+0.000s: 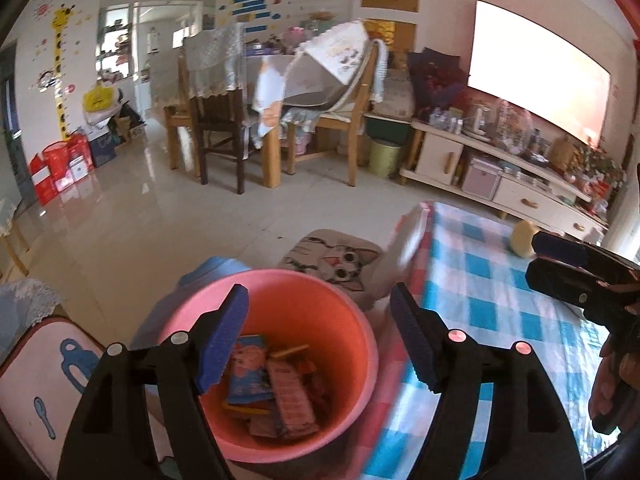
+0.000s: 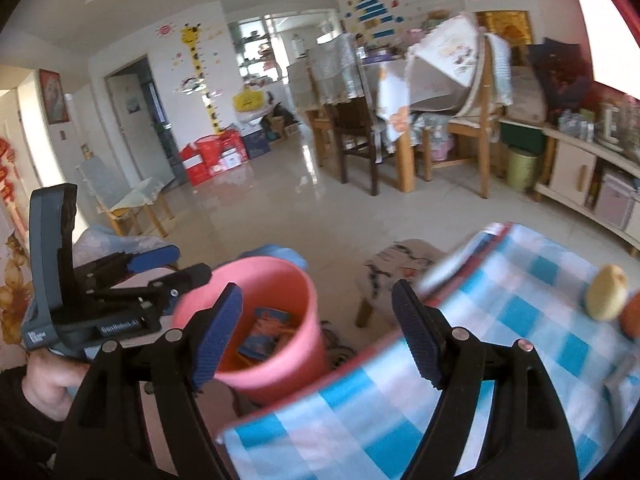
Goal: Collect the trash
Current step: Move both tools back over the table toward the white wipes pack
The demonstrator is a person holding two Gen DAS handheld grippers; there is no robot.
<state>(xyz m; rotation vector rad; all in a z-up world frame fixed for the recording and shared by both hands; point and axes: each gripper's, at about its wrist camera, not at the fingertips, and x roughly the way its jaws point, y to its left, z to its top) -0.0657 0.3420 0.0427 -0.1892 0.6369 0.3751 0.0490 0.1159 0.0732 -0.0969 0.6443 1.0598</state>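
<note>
A pink trash bucket [image 1: 352, 344] stands on the floor beside the table, with several wrappers and small cartons [image 1: 272, 388] inside. My left gripper [image 1: 320, 344] is open and empty, hovering right above the bucket's mouth. In the right wrist view the same bucket [image 2: 304, 304] sits left of the table edge, and my right gripper [image 2: 316, 336] is open and empty above the corner of the blue-checked tablecloth [image 2: 520, 320]. The left gripper also shows in the right wrist view [image 2: 176, 268], beside the bucket. The right gripper shows at the right edge of the left wrist view [image 1: 538, 258].
A yellowish fruit [image 2: 606, 298] and an orange one [image 2: 632, 316] lie on the tablecloth [image 1: 480, 280]. A cat-print stool [image 1: 336, 260] stands beyond the bucket. Dining chairs and a table [image 1: 272, 120] are farther back, with a TV cabinet [image 1: 500, 176] at right.
</note>
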